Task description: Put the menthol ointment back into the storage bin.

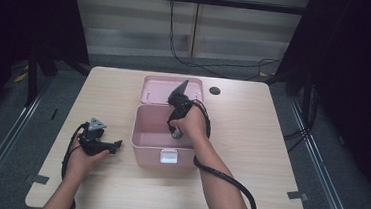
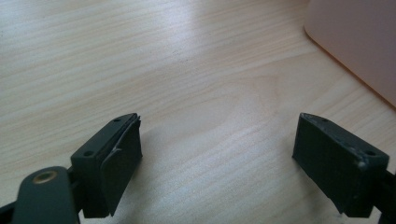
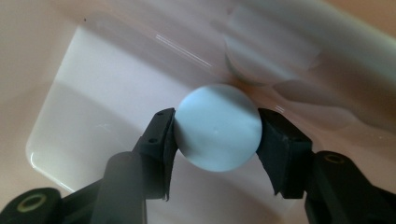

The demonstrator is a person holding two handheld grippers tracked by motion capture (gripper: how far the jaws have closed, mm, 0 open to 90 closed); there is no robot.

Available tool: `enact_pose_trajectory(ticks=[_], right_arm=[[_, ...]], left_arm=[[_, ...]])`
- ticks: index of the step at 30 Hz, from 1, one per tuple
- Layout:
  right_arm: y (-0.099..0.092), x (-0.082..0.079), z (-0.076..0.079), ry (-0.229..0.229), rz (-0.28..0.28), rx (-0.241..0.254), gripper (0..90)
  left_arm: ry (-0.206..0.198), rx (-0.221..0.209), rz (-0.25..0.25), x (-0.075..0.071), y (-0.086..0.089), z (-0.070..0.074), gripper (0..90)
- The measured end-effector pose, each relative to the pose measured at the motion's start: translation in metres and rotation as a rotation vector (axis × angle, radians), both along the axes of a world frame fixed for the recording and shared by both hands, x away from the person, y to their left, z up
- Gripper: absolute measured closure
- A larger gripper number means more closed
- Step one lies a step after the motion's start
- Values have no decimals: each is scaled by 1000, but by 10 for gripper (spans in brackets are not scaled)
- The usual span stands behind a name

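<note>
An open pink box (image 1: pixel 142 149) stands mid-table, its lid (image 1: pixel 157 89) laid back behind it. My right gripper (image 1: pixel 175 131) reaches down into the box. In the right gripper view its two black jaws (image 3: pixel 215 135) press on either side of a pale blue ball (image 3: pixel 218 126) just above the box's pale floor (image 3: pixel 93 93). My left gripper (image 1: pixel 115 144) lies low on the table left of the box. In the left gripper view it (image 2: pixel 217 158) stands open over bare wood, with a corner of the box (image 2: pixel 359 42) at the upper right.
The light wooden table (image 1: pixel 251 140) has a round dark hole (image 1: pixel 214 91) at its far right. A black cable (image 1: pixel 227 180) trails from my right gripper along the forearm. Grey tape marks (image 1: pixel 298 195) sit near the front corners. Dark curtains flank the table.
</note>
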State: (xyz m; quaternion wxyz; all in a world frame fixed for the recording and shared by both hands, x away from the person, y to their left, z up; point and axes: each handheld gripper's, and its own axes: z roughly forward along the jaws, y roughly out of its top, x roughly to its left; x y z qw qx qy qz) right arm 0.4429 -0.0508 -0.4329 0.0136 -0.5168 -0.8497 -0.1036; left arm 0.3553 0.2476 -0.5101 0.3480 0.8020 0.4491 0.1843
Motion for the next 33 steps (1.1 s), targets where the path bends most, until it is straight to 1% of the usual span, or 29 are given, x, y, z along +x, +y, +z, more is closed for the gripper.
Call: enact_pose_trajectory(ticks=[7, 12, 14, 22, 26, 33], right_arm=[[-2, 0, 2, -3, 4, -5, 486], [-1, -1, 3, -2, 5, -11, 460], [-1, -1, 5, -10, 5, -13, 451], [-2, -5, 15, -22, 17, -20, 443], [-5, -9, 21, -21, 22, -12, 444], [-9, -17, 32, -24, 49, -9, 449]], left_arm=[[0, -1, 0, 0, 0, 0, 148], [-1, 0, -1, 0, 0, 0, 148], [0, 0, 0, 0, 0, 0, 149], [0, 0, 0, 0, 0, 0, 148], [2, 2, -1, 0, 0, 0, 148], [2, 1, -1, 0, 0, 0, 148]])
